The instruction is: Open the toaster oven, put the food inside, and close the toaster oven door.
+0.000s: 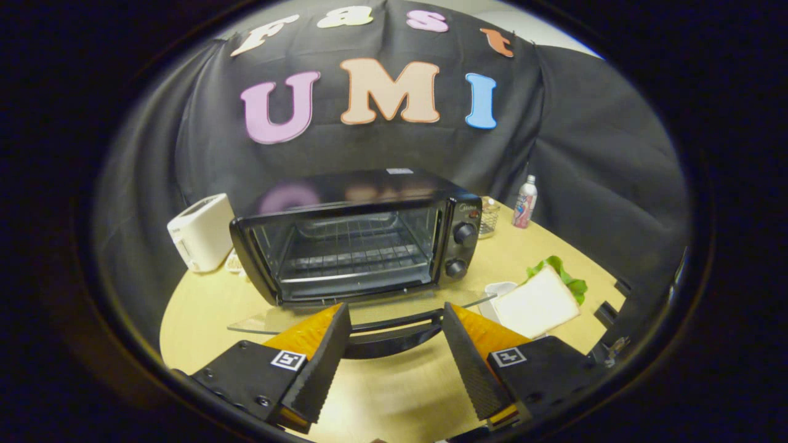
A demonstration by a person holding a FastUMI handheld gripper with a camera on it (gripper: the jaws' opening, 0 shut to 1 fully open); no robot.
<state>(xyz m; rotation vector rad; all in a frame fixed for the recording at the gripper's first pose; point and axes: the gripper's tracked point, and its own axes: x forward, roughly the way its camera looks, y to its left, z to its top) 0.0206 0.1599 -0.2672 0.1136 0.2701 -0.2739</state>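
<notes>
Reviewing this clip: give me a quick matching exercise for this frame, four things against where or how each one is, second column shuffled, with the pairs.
Things:
1. toaster oven door
2. slice of bread
3. white toaster
4. bottle

Places or states:
A. standing on the table beyond the oven's knob side
B. folded down open, its handle just ahead of the tongs, whose fingers are spread apart with nothing held
C. beside the oven, on the side away from the knobs
D. lying next to lettuce, on the oven's knob side

Pairs: 1-B, 2-D, 3-C, 4-A

Black cloth wall (591, 154), round wooden table (394, 394)
</notes>
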